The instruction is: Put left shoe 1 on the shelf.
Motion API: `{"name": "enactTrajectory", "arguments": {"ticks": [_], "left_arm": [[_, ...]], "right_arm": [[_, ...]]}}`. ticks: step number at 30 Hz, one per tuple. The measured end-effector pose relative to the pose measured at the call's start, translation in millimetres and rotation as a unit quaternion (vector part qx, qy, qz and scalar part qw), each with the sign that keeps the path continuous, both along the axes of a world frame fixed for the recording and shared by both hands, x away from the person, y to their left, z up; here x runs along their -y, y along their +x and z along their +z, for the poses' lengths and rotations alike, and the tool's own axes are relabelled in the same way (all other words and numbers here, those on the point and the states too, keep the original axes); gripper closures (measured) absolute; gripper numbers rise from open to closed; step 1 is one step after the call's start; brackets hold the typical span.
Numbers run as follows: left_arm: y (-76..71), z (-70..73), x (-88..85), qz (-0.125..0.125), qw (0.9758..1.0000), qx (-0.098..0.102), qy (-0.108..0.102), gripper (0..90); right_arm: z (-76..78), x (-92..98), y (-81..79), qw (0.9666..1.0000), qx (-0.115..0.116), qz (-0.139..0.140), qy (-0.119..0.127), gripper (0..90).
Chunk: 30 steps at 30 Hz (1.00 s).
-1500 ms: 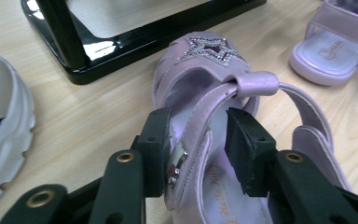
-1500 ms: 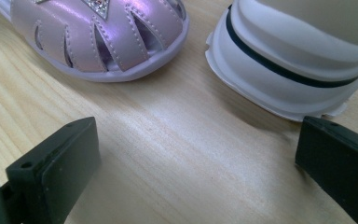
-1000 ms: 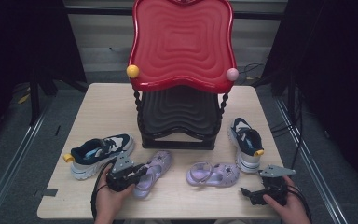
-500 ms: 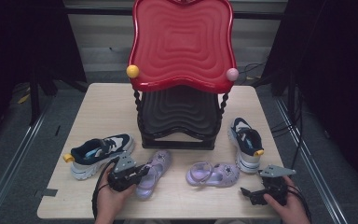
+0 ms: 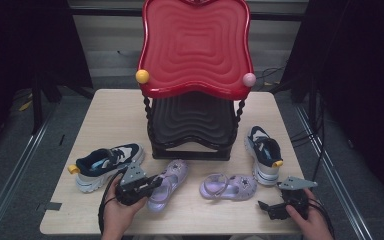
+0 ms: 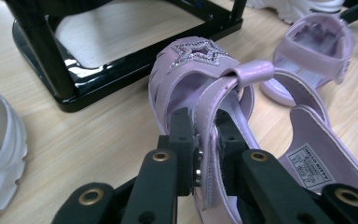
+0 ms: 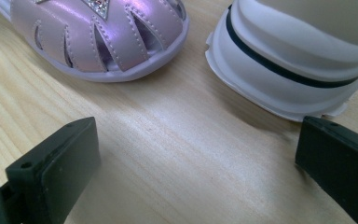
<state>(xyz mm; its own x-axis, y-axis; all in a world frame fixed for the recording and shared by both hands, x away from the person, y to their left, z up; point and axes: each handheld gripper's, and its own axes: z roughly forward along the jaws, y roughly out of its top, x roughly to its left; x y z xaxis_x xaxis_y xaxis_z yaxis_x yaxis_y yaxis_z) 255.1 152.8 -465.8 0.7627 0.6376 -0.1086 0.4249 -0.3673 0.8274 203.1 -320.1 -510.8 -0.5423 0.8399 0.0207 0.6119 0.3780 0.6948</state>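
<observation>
Our left gripper (image 6: 200, 154) pinches the lilac sandal's (image 5: 166, 184) strap near the table's (image 5: 110, 115) front edge, toe toward the rack (image 5: 192, 131); our right gripper (image 7: 196, 168) gapes empty.

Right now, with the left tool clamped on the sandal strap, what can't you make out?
- Held purple sandal: heel cut off by the left gripper view's bottom edge.
- Lower black shelf: its back hidden under the red tray, high view.
- Right tool: its opening too small, high view.

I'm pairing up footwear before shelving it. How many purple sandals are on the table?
2. One purple sandal lies front left, its strap pinched in the left hand-held gripper. The other sandal lies front centre-right, beside a sneaker. Others could be hidden behind the rack.
</observation>
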Motion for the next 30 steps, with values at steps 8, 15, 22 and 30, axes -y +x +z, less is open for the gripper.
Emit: {"name": "enactTrajectory", "arguments": {"ticks": [8, 15, 22, 30], "left_arm": [[-1.4, 6.4, -0.2, -0.005, 1.0000, 0.007, -0.004, 81.0], [-1.7, 14.8, -1.6, -0.011, 0.9997, 0.014, -0.015, 81.1], [-0.3, 17.7, -1.6, -0.015, 0.9997, 0.013, -0.017, 81.1], [0.1, 23.8, -3.5, -0.011, 0.9994, 0.019, -0.026, 81.2]], "right_arm": [[0.1, -0.1, -0.2, 1.0000, -0.001, -0.001, 0.000, 0.0], [0.1, -0.1, -0.2, 1.0000, -0.002, -0.001, 0.000, 0.0], [0.1, 0.0, -0.2, 1.0000, -0.001, -0.001, 0.000, 0.0], [0.1, 0.0, -0.2, 1.0000, -0.001, -0.001, 0.000, 0.0]]}}
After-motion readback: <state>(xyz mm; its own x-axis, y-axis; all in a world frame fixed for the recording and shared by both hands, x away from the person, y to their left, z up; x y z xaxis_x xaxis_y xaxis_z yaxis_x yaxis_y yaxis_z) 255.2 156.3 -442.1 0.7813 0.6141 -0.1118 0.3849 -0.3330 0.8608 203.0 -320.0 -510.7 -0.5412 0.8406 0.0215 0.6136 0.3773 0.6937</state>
